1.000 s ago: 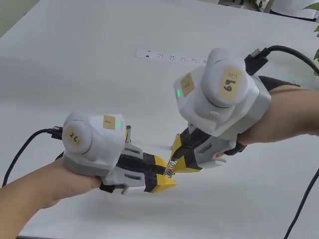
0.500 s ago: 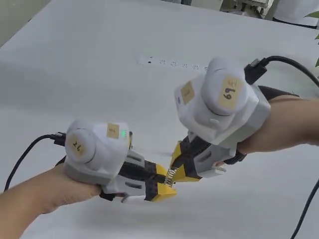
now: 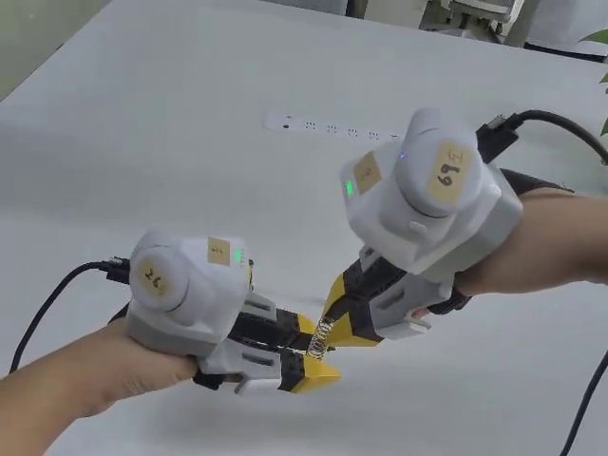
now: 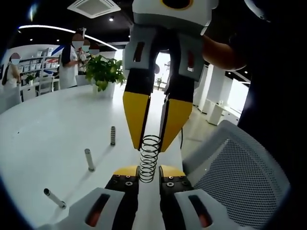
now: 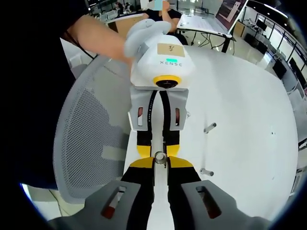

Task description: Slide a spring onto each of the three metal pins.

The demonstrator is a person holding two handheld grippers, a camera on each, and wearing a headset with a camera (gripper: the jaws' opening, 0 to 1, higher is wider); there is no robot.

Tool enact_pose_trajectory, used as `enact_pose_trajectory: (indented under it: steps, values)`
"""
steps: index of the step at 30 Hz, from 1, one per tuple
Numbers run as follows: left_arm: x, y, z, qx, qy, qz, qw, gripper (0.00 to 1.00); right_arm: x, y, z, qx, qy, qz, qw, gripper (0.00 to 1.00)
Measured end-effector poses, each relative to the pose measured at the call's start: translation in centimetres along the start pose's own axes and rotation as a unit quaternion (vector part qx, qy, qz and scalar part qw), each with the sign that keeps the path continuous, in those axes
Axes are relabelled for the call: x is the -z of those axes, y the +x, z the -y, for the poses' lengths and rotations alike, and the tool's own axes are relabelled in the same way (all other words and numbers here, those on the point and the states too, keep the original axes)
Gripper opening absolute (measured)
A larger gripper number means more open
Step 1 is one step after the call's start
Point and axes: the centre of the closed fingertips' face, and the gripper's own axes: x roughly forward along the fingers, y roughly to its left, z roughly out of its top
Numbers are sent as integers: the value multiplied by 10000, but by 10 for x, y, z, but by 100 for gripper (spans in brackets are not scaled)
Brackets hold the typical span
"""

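We find the white table [image 3: 142,142] to be the largest item, bare over most of its surface. A grey mesh chair [image 4: 230,163] stands at its edge, below the two grippers. A potted plant [image 4: 103,72] sits at the far side of the table. A white power strip [image 3: 328,126] lies flat on the table, well beyond the grippers.

The left gripper [image 3: 313,363] and the right gripper [image 3: 332,318] are held nose to nose above the table, tips almost touching. Each has its jaws drawn in to a narrow gap. The right one pinches one end of the spring [image 4: 149,160], and the left one closes on the other end. The spring spans the short space between the two sets of yellow tips, clear of the table.

In the left gripper view, three pins are on the table, well apart from the grippers. A ribbed pin [image 4: 113,135] stands upright, a smooth pin [image 4: 89,159] stands upright near it, and a third pin [image 4: 54,198] lies flat. We cannot tell whether the ribbing is a spring.
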Motion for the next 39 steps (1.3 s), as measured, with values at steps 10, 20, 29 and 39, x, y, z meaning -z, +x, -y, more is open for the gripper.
enact_pose_trajectory:
  steps: [10,20,29,39]
  values:
    - [3,-7,-5,-153,117,-42,9998,14,3,0,2,84,-119,-58,9999,6]
    - [0,-18,-13,-398,87,64,9991,22,5,-3,6,195,-159,-35,9997,6]
    - [7,-30,-20,-574,10,47,9983,27,7,-3,8,261,-162,-22,9995,6]
    - [10,-44,-26,-804,-56,73,9967,35,11,-3,12,332,-130,-43,9994,6]
